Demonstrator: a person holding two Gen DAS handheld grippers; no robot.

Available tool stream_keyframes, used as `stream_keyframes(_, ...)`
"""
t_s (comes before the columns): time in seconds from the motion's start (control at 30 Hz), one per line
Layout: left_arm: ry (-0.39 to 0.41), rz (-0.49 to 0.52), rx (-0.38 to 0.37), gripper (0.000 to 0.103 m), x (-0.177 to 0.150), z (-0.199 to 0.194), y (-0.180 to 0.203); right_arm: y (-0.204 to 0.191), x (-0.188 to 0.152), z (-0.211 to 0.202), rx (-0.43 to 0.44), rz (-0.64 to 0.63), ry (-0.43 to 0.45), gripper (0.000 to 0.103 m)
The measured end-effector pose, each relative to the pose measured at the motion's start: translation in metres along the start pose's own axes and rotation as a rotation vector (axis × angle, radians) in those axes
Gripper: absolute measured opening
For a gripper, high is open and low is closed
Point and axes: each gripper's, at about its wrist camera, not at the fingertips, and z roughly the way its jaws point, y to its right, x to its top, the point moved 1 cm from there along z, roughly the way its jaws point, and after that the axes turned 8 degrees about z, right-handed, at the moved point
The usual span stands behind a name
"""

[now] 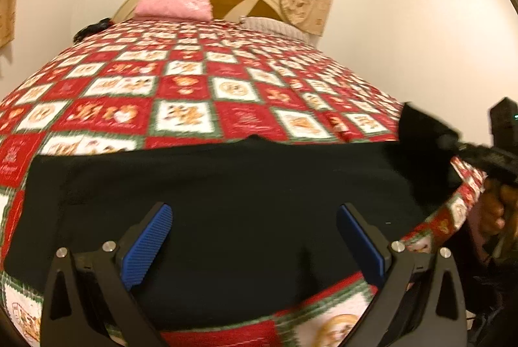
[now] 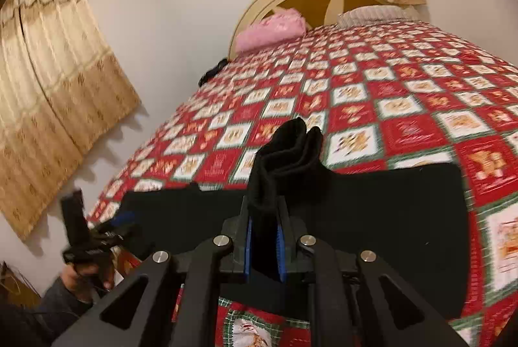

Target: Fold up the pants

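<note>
Across the near edge of the bed (image 1: 226, 81) the black pants (image 1: 226, 191) lie flat. Your right gripper (image 2: 264, 245) pinches one bunched end; carry it level across, aligning edges. Keep your left gripper (image 1: 254, 245), jaws wide and empty, clear.

- Black pants (image 1: 226, 201): plain dark fabric, spread flat in a broad band across the near edge of the bed.
- At their right end the cloth is lifted off the bed into a bunched, upright fold (image 2: 285, 159).
</note>
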Motion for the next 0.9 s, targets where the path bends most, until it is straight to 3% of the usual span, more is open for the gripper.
stream_keyframes(0.27, -0.041, 0.029, -0.117, 0.103, 0.013, 0.022, 0.035, 0.001, -0.033, 0.054, -0.034, -0.071, -0.143, 0.014)
stream_keyframes(0.3, -0.046, 0.027, -0.137, 0.103, 0.014, 0.025, 0.04, 0.002, -0.035, 0.056, -0.031, -0.079, -0.164, 0.021)
stream_keyframes(0.33, -0.052, 0.025, -0.156, 0.103, 0.016, 0.029, 0.045, 0.002, -0.038, 0.055, -0.022, -0.087, -0.182, 0.038)
stream_keyframes(0.4, -0.065, 0.025, -0.198, 0.103, 0.019, 0.038, 0.057, 0.002, -0.04, 0.046, 0.017, -0.099, -0.184, 0.058)
stream_keyframes(0.47, -0.079, 0.029, -0.233, 0.103, 0.022, 0.047, 0.068, 0.003, -0.039, 0.027, 0.075, -0.117, -0.157, 0.058)
stream_keyframes(0.67, -0.121, 0.038, -0.305, 0.102, 0.033, 0.074, 0.102, 0.027, -0.034, -0.01, 0.106, -0.089, -0.065, 0.059)
stream_keyframes(0.73, -0.137, 0.038, -0.341, 0.091, 0.04, 0.085, 0.114, 0.04, -0.032, -0.018, 0.117, -0.047, -0.027, 0.059)
stream_keyframes(0.9, -0.184, 0.053, -0.366, 0.083, 0.05, 0.11, 0.14, 0.06, -0.026, -0.038, 0.137, 0.017, 0.075, 0.059)
